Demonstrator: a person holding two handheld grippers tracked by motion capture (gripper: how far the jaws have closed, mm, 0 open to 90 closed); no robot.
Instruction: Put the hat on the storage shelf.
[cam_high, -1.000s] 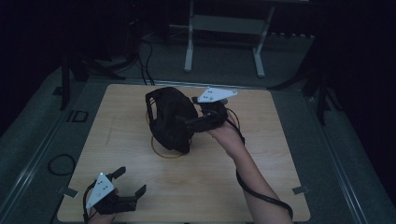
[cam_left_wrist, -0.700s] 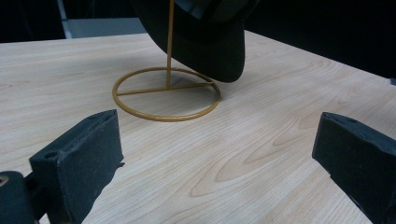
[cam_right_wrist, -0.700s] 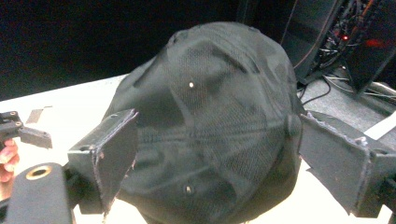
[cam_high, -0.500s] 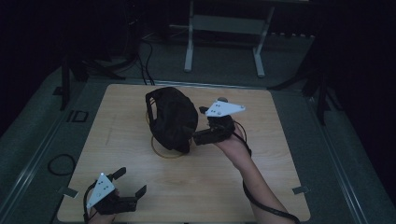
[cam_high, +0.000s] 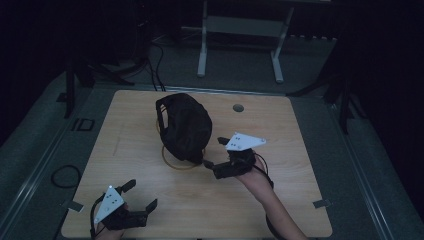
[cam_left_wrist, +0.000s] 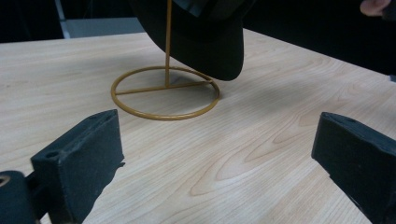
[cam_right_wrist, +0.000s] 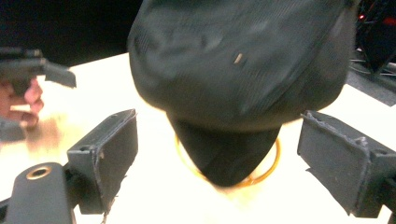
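- A black cap (cam_high: 186, 126) sits on a thin gold wire stand (cam_high: 179, 162) near the middle of the pale wooden surface (cam_high: 300, 200), in a dim room.
- The stand's round base ring (cam_left_wrist: 165, 93) lies flat on the surface, with a straight upright rod rising from it into the cap, as my left tool view shows.
- The cap's brim (cam_right_wrist: 224, 154) hangs down over the ring on the side facing my right tool.
- My right tool (cam_high: 216, 156) is held just beside the cap at its near right side, jaws wide apart and gripping nothing; in the high view I cannot tell whether the jaw tips touch the fabric.
- In my right tool view the cap (cam_right_wrist: 238, 60) looms between and above the two black jaws, the picture slightly blurred.
- My left tool (cam_high: 141, 197) rests low at the near left corner of the surface, well apart from the stand, jaws spread wide and empty.
- My right forearm (cam_high: 270, 205) reaches in from the near edge.
- A small round hole (cam_high: 238, 107) marks the surface behind the cap, towards the far edge.
- A white-legged frame (cam_high: 240, 45) stands on the floor beyond.
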